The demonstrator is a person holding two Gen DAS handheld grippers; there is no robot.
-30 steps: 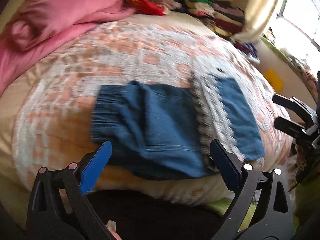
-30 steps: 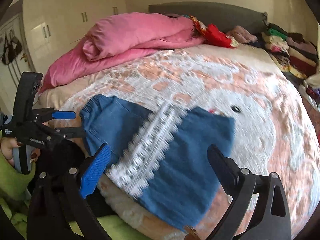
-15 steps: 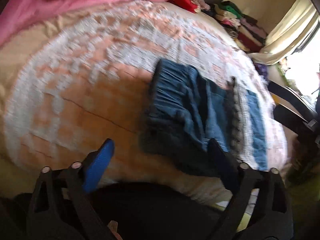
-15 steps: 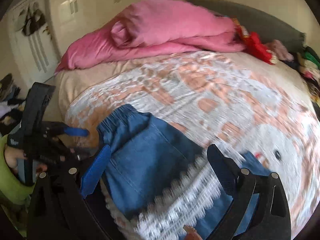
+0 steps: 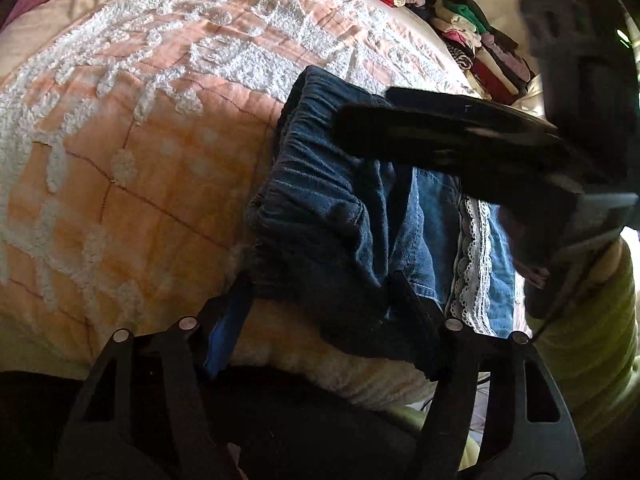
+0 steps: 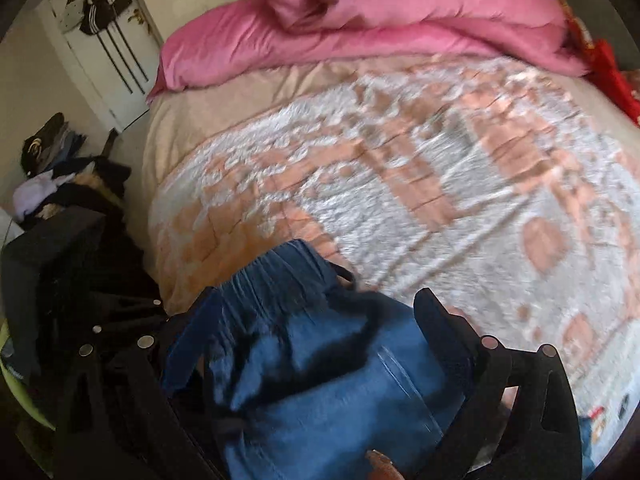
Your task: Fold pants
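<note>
Rumpled blue pants (image 5: 344, 216), lace-trimmed; left gripper (image 5: 320, 308) fingers closing around them, right gripper (image 6: 316, 344) fingers spread.

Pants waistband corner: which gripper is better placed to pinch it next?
Left. The left gripper has just been closing, with the waistband corner of the pants between its fingers; the right gripper hangs open over the cloth farther in.

Home bedroom, def: big bed (image 6: 280, 168) w/ peach-and-white tufted bedspread (image 5: 168, 92), pink duvet (image 6: 360, 28) bunched at the head, folded clothes stacked (image 5: 480, 48) along far side, bags hanging (image 6: 92, 8) on white door, laundry heap (image 6: 60, 184) beside bed.
</note>
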